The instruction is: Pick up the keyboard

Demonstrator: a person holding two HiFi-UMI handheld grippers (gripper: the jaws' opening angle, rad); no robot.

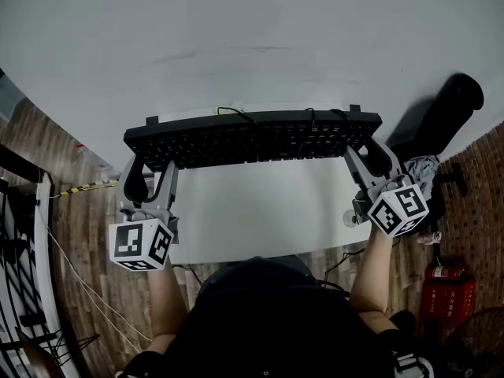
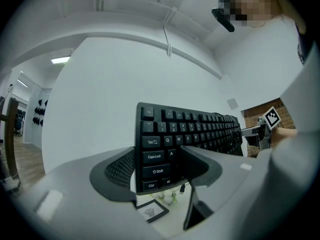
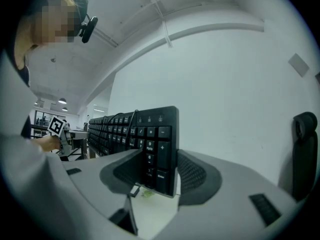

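Flat black plastic keyboard (image 1: 252,138): ends clamped between jaws of left gripper (image 1: 150,170) and right gripper (image 1: 364,154). Advise raising both ends level with equal squeeze.

A plain white wall (image 1: 252,46) fills most of the view, and a white table (image 1: 260,219) sits in front of it. Wood-plank floor (image 1: 87,235) runs along both sides. Over on the right there's a black office chair (image 1: 441,113), and nearer, a red fire extinguisher (image 1: 446,291). A ceiling light (image 2: 60,60) glows down a side room, and there's a patch of brick wall (image 2: 257,115) too.
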